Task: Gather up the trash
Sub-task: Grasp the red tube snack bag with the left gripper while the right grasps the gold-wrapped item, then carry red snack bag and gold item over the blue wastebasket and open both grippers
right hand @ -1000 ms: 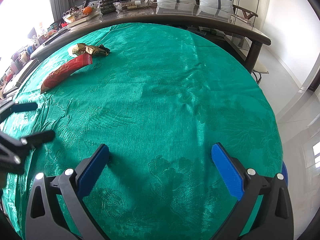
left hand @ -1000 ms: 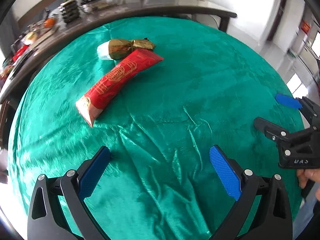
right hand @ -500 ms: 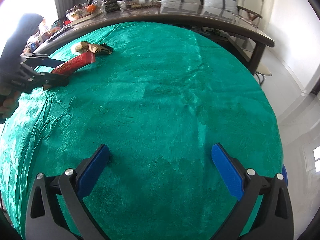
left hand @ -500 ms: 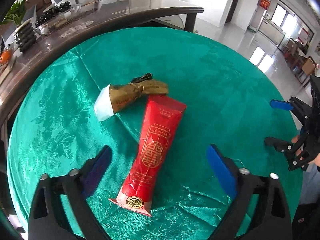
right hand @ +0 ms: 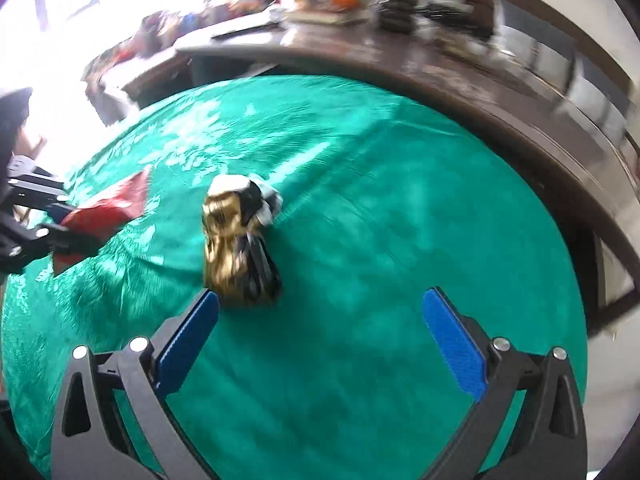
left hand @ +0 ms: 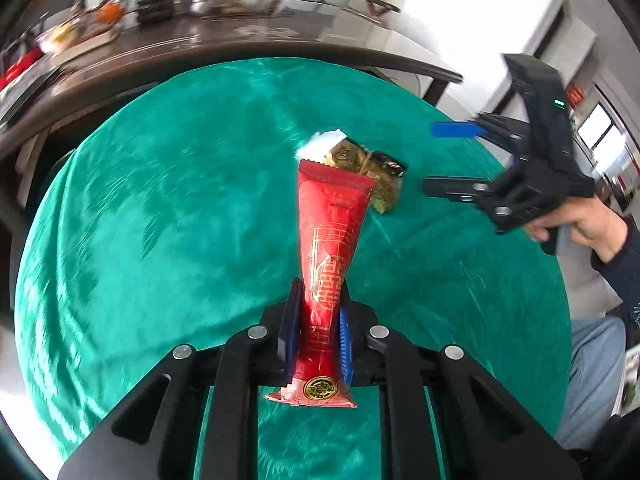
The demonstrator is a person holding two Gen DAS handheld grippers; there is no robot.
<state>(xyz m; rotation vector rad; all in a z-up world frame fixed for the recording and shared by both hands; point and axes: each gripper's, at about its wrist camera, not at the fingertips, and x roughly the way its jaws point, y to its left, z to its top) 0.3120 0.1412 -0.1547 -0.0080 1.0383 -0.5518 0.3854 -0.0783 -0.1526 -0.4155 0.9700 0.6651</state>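
My left gripper (left hand: 318, 324) is shut on the lower end of a long red wrapper (left hand: 330, 240) with gold print, which stands up between the blue pads. Behind it a crumpled gold and white wrapper (left hand: 362, 166) lies on the green tablecloth (left hand: 160, 208). My right gripper (right hand: 320, 336) is open, with the gold wrapper (right hand: 234, 244) just beyond its left fingertip (right hand: 190, 334). The right gripper also shows in the left wrist view (left hand: 452, 160), open, close to the gold wrapper. The red wrapper (right hand: 108, 212) shows at the left of the right wrist view.
The round table under the green cloth (right hand: 400, 220) is ringed at the back by a dark curved counter (left hand: 224, 48) loaded with trays, fruit and dishes. A person's hand (left hand: 576, 224) and jeans-clad leg (left hand: 592, 380) are at the right.
My left gripper closed on the red wrapper and raised it. My right gripper swung left across the table toward the gold wrapper, still open.
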